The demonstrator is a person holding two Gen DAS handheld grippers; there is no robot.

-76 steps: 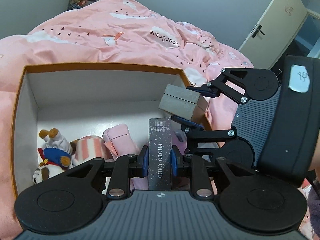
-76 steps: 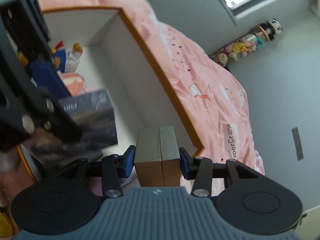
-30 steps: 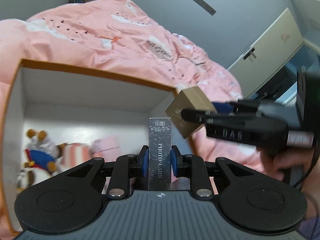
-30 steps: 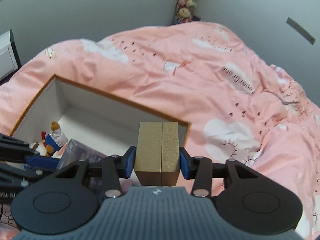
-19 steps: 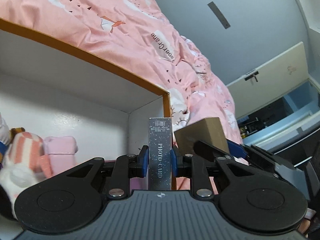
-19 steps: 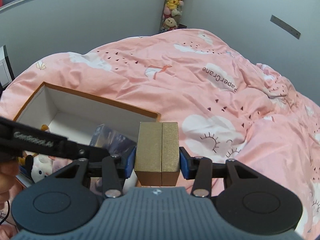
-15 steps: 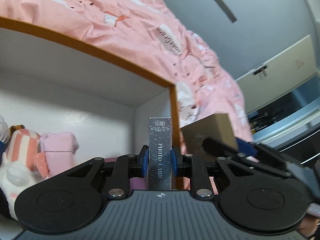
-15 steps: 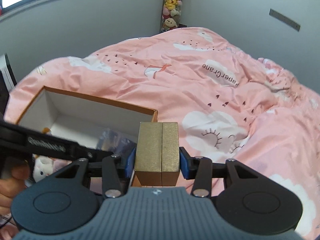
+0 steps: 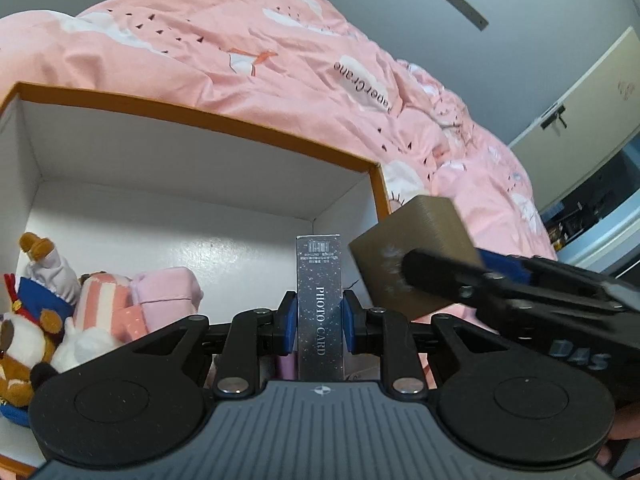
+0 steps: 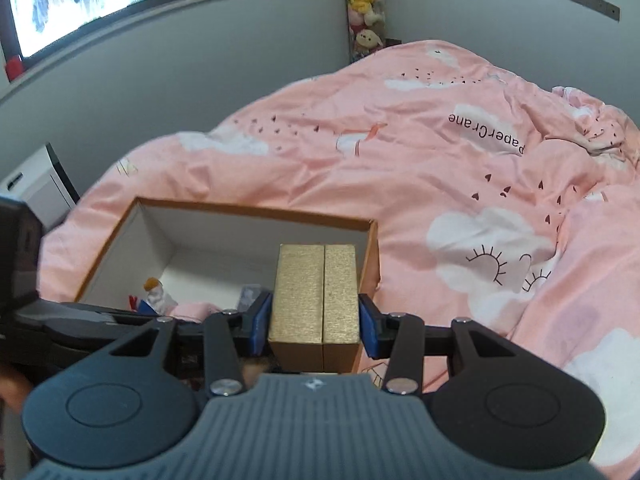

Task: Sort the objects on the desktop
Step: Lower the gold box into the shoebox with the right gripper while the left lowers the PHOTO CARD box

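Note:
My left gripper (image 9: 319, 320) is shut on a tall silver box printed PHOTO CARD (image 9: 319, 304), held upright over the right part of an orange-rimmed white storage box (image 9: 200, 114). My right gripper (image 10: 315, 328) is shut on a gold box (image 10: 314, 300) above that storage box's right wall (image 10: 370, 256). In the left wrist view the gold box (image 9: 416, 256) and the right gripper's fingers (image 9: 444, 276) come in from the right, close beside the photo card box. Plush toys (image 9: 44, 312) and a pink pouch (image 9: 164, 292) lie at the left of the storage box's floor.
The storage box rests on a bed under a pink quilt (image 10: 460, 152) with cloud prints. Grey walls stand behind, with a column of plush toys (image 10: 364, 12) in the corner and a white cupboard door (image 9: 580, 120) at the right. A white appliance (image 10: 36, 188) stands at the left.
Both views have swung back so more of the storage box shows. The gold box sits closer to the photo card box. Both grips are unchanged.

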